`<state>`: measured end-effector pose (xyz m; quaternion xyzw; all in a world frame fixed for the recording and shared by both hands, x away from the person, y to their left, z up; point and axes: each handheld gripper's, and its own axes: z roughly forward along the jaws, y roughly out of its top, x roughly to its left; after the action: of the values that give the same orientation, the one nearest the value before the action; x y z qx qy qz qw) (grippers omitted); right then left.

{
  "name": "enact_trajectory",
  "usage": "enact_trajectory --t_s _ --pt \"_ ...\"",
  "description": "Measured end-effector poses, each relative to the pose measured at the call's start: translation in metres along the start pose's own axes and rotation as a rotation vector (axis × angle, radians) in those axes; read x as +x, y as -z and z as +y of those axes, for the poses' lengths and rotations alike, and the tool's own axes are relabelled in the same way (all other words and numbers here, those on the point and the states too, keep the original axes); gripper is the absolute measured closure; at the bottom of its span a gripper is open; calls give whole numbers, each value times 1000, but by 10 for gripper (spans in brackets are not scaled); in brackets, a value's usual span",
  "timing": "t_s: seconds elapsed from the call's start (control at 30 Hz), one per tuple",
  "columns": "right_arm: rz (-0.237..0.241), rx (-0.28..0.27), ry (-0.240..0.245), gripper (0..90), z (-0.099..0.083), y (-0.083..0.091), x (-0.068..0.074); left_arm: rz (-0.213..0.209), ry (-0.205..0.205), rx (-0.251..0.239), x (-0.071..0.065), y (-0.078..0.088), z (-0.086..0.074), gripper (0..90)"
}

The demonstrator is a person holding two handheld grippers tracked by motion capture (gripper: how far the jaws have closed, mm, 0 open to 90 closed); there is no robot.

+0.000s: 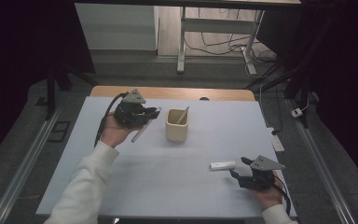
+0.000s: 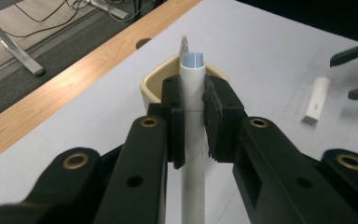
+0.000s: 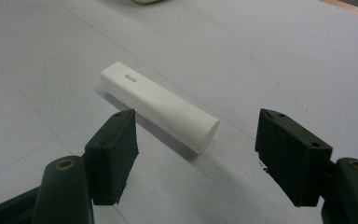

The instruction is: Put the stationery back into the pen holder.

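Gripping slim white pen [image 2: 193,135], prob. capless, blue-grey tip.

Table [image 1: 177,186] with pale blue-grey top and wooden far edge; a beige cup [image 1: 176,126] stands mid-table, a white tube [image 1: 223,165] lies near right.

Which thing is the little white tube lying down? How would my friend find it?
Look at the pale sheet covering the table, then go to its near right side, where the right gripper waits with open jaws. Just in front of those jaws lies the little white tube. It lies flat and short with one squared end, unlike the long pen held up by the cream cup.
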<state>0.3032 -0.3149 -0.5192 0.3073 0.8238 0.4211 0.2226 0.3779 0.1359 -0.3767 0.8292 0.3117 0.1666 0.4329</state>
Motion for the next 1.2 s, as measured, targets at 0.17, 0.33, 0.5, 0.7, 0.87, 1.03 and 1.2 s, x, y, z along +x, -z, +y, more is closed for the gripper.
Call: enact_trajectory --t_s 0.17,0.33,0.5,0.7,0.87,1.03,1.2 --pt "-1 1 1 292 0 -1 0 -16 39 -37 7 -1 5 780" --pt "-1 1 1 292 0 0 0 -3 59 -56 11 -5 9 780" --pt "-1 3 0 291 0 0 -1 -8 70 -66 14 -10 15 780" --pt "-3 5 0 292 0 0 -1 -12 76 -85 15 -14 20 780" --pt "-4 4 0 292 0 0 -1 -11 76 -91 16 -17 23 780" --pt "-1 5 -1 292 -1 -1 -1 -14 77 -98 17 -20 26 780" --pt "-2 6 -3 291 -1 -1 -1 -6 76 -107 18 -21 29 780"
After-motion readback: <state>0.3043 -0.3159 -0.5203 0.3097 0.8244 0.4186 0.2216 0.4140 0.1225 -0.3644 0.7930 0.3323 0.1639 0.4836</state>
